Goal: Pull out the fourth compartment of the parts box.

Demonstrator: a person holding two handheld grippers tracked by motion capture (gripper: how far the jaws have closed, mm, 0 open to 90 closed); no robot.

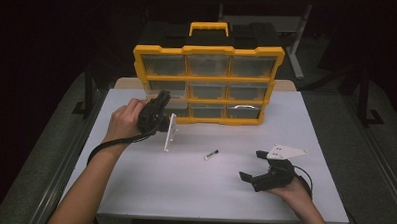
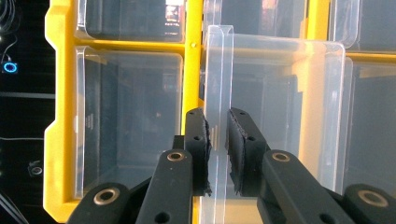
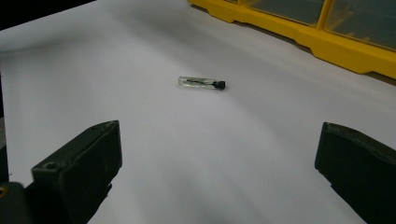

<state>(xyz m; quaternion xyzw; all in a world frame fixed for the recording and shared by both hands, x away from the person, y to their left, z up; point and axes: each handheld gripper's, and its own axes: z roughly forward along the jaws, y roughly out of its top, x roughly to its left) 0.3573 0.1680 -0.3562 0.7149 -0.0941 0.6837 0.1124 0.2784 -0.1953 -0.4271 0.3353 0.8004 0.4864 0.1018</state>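
White table (image 1: 183, 191): your left gripper (image 2: 218, 154) pinches a drawer (image 2: 280, 116) wall in the organizer (image 1: 208, 52), so pull it out next. Your right gripper (image 1: 257, 166), spread wide, waits at five o'clock of the vial (image 1: 211, 154).

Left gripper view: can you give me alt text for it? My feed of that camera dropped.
The left gripper has its two black jaws closed on the front wall of a clear plastic drawer, pulled partway out of a yellow-framed organiser cabinet. Other clear drawers sit shut in the frame around it, and the one at left looks empty.
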